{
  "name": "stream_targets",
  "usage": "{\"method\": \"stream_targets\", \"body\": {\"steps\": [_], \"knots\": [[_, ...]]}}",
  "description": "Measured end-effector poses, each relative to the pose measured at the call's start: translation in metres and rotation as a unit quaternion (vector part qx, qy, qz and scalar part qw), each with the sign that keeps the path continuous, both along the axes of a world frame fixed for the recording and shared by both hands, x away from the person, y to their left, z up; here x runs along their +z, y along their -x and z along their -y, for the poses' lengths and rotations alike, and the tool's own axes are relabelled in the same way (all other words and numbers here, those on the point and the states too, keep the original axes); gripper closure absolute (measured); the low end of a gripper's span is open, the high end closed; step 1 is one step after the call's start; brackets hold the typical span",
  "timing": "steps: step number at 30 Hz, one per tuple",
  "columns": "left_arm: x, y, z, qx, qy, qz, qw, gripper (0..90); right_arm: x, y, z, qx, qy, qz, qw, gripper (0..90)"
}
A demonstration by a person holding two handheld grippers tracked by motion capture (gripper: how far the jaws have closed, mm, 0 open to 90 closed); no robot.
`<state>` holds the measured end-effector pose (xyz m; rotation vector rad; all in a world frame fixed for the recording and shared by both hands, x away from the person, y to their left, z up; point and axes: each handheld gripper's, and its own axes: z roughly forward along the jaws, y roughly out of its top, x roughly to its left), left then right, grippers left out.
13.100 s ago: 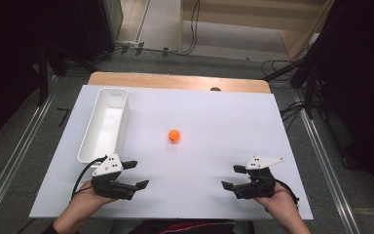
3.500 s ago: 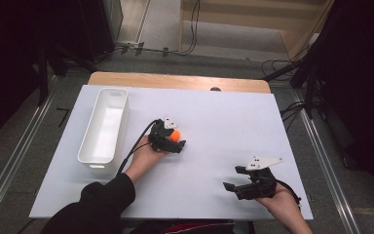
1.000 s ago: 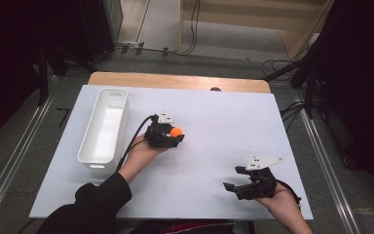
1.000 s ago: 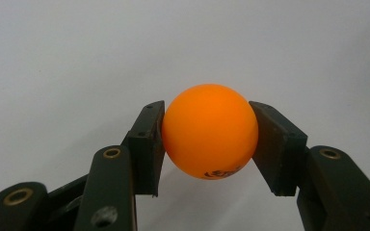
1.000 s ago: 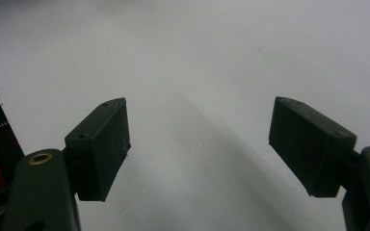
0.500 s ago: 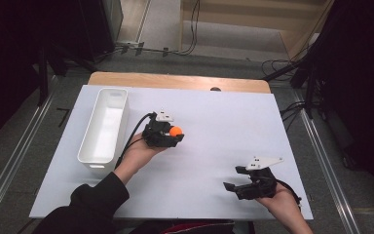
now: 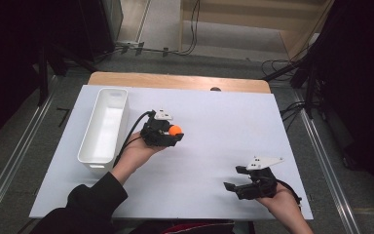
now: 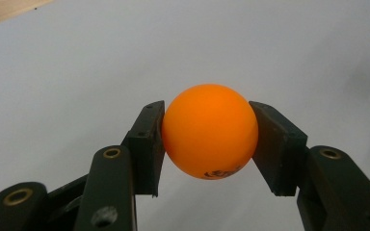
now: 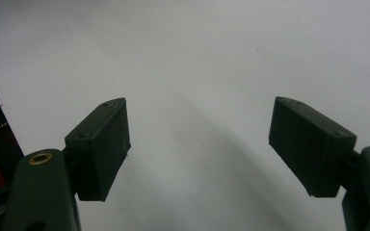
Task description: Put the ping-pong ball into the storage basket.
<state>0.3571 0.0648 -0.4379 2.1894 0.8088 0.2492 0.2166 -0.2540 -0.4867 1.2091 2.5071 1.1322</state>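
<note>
The left gripper [image 7: 171, 136] was clamped on an orange ping-pong ball [image 7: 176, 130], and everything else on the white table [image 7: 224, 126] can be placed from the white rectangular bin [image 7: 104, 129] that lay lengthwise along the table's left side. In the high view the ball sat just to the right of that bin, level with its middle stretch, apart from its wall and not inside it. The person's left hand [image 7: 139, 153] came up from below the bin's near end, a dark sleeve [image 7: 85, 204] covering the forearm, and a black cable [image 7: 131, 134] curved from the gripper back toward the bin's right wall.

In the left gripper view the ball [image 8: 210, 131] filled the gap between the two black pads [image 8: 149, 144], both of which pressed against its sides. A small dark print showed on its underside. Only plain white tabletop lay behind it, and whether it rested on the surface or hung just above cannot be told.

The right gripper [image 7: 236, 187] was well to the right of the bin, near the table's front edge, held in the person's right hand [image 7: 282, 202] with its grey three-cornered plate [image 7: 265, 162] on top. In the right gripper view its jaws stood wide apart, released, with bare white table [image 9: 197, 72] between them.
</note>
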Motion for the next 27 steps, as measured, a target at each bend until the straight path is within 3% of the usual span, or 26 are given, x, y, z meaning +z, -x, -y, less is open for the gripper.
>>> {"method": "stream_targets", "body": {"steps": [15, 22, 27], "knots": [[0.02, 0.002, -0.007, 0.001, 0.012, -0.002, 0.9999, 49.2, 0.0, 0.0, 0.0, 0.0, 0.001, 0.001, 1.0, 20.7], [0.029, 0.006, -0.005, 0.002, -0.001, 0.01, 0.9999, 49.2, 0.001, 0.001, 0.0, 0.0, 0.001, 0.001, 1.0, 20.7], [0.03, 0.005, -0.006, 0.004, 0.004, 0.001, 1.0, 49.2, 0.0, 0.0, 0.0, 0.001, 0.001, 0.002, 1.0, 20.7]]}}
